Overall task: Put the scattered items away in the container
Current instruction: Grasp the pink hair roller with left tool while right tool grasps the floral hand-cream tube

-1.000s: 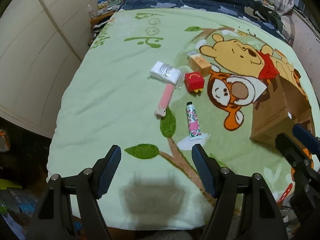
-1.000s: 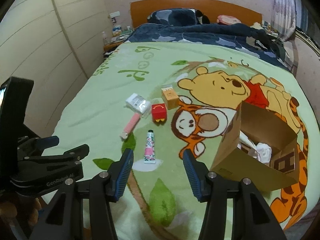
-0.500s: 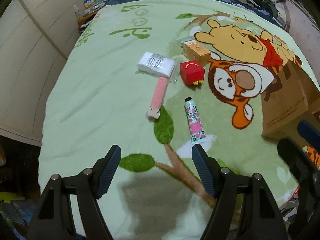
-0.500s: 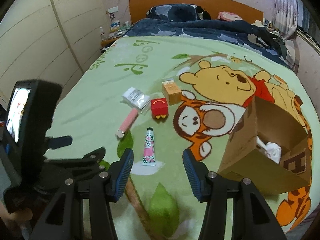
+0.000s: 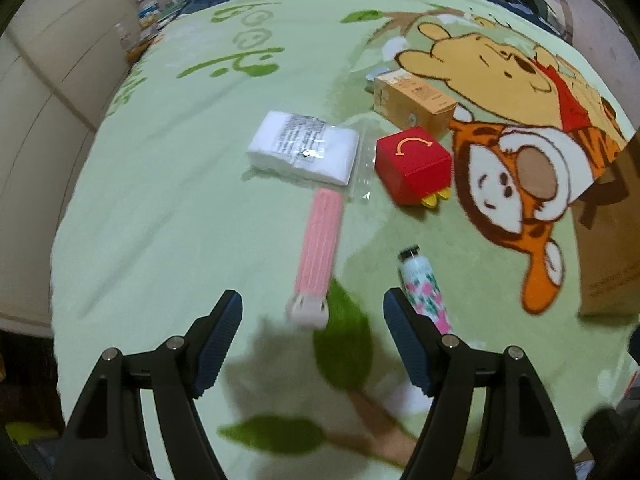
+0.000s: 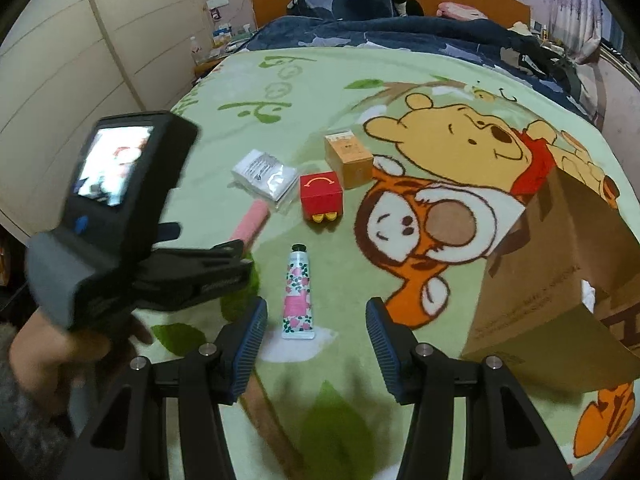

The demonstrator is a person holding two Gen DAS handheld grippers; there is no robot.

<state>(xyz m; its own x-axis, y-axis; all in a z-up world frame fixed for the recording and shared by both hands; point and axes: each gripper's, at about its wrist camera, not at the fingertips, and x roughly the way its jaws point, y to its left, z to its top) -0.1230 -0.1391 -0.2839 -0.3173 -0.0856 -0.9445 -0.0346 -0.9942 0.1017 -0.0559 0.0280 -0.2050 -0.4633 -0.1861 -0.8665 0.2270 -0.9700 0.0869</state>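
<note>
My left gripper (image 5: 313,312) is open and empty, low over the blanket, its jaws on either side of the near end of a pink stick-shaped item (image 5: 320,256). A floral tube (image 5: 425,292) lies beside its right finger. Beyond lie a white packet (image 5: 304,146), a red box (image 5: 414,168) and an orange box (image 5: 414,98). My right gripper (image 6: 316,320) is open and empty just short of the floral tube (image 6: 298,292). The open cardboard box (image 6: 560,280) stands at the right. The left gripper (image 6: 192,276) shows at the left of the right wrist view.
The items lie on a green cartoon blanket (image 6: 440,152) over a bed. A dark duvet (image 6: 400,28) and headboard are at the far end. A wardrobe wall (image 6: 60,60) runs along the left. The bed's left edge (image 5: 64,240) drops off near my left gripper.
My left gripper has moved forward and down toward the pink stick item, which now lies between its jaws. My right gripper has edged closer to the floral tube. Both stayed open.
</note>
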